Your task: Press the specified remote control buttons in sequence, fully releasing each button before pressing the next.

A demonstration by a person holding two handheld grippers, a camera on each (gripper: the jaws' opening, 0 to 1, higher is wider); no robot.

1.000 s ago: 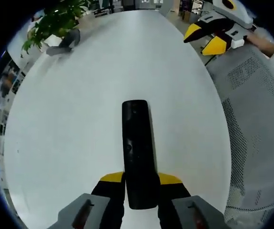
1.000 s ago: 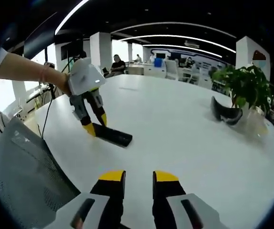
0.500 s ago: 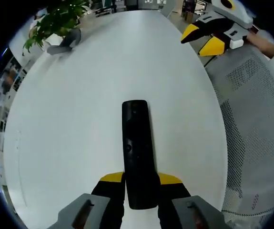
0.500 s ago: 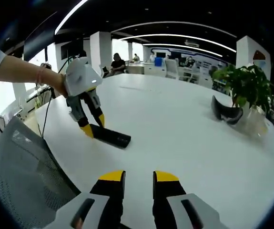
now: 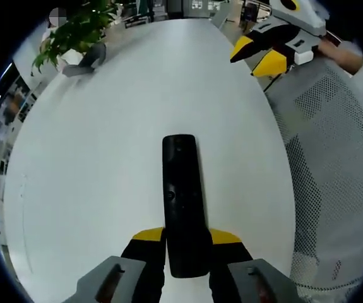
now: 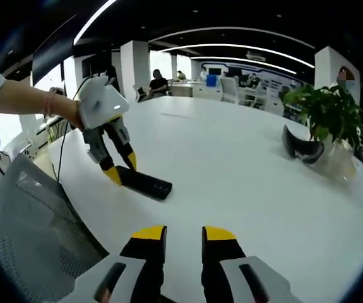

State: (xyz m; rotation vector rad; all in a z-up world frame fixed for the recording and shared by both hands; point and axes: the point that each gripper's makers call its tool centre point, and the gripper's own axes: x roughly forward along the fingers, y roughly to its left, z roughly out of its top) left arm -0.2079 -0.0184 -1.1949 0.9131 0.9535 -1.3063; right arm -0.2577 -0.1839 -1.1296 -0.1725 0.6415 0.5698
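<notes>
In the left gripper view, the left hand-held gripper (image 5: 186, 236) is clamped on the near end of a black remote control (image 5: 182, 202), whose length runs straight ahead over the white surface (image 5: 105, 164). Farther ahead and to the right, the right hand-held gripper (image 5: 255, 55) hangs by the surface's edge above a grey mesh chair (image 5: 333, 158), its jaws slightly parted and holding nothing. Far ahead to the left stands a potted plant (image 5: 74, 31) with a dark headset (image 5: 83, 60) beside it.
</notes>
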